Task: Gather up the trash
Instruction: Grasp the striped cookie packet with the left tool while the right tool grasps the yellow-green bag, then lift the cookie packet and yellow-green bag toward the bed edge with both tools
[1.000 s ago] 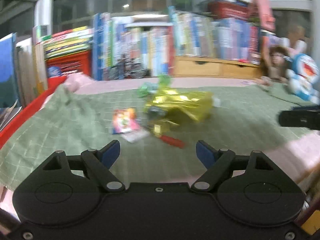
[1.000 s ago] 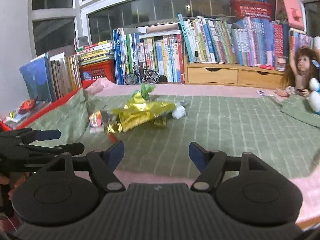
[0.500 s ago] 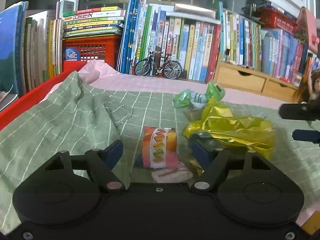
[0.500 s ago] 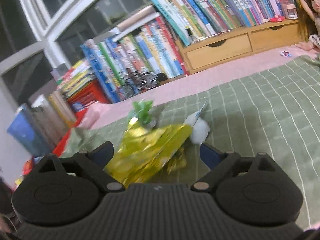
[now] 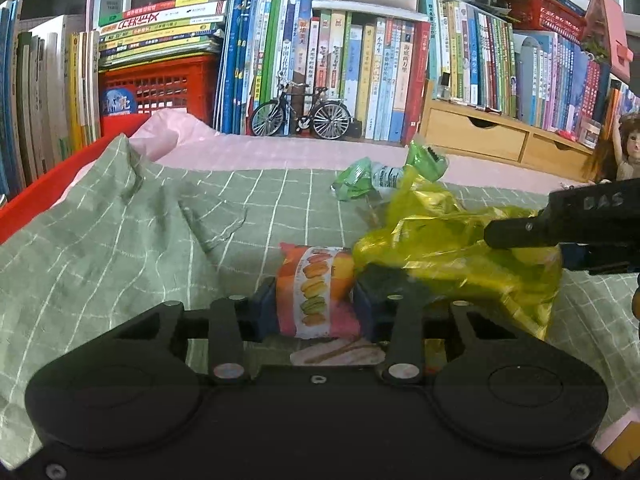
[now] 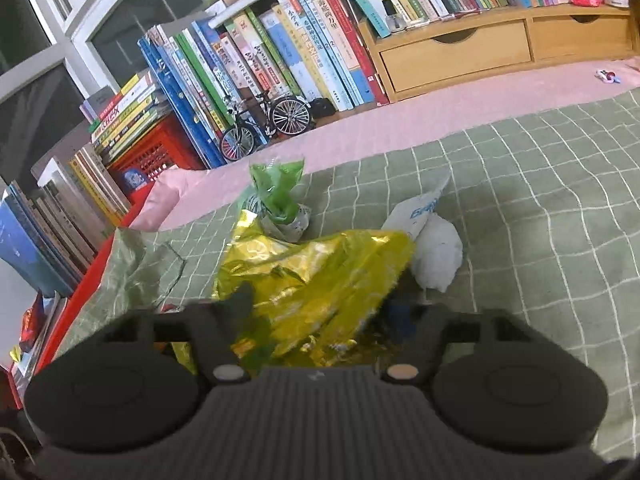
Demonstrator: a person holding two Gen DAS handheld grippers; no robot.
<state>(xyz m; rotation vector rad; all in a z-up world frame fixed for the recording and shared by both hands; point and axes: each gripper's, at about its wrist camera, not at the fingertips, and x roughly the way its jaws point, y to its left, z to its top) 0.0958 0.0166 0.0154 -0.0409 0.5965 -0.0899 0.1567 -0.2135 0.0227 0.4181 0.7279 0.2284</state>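
Your left gripper (image 5: 316,312) pinches the macaron wrapper (image 5: 316,290); your right gripper (image 6: 324,312) grips the yellow foil bag (image 6: 316,272), green wrapper (image 6: 278,196) beyond.

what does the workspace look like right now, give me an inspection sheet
surface: green checked cloth, rumpled at left, over pink sheet.
job's things: macaron snack wrapper; yellow foil bag; green wrapper; white crumpled packet.
clutter: flat wrapper under the left gripper.
grippers: left gripper shut on macaron snack wrapper; right gripper closed around yellow foil bag.
cables: nothing seen.
surroundings: books, model bicycle, red crate, wooden drawers, doll.
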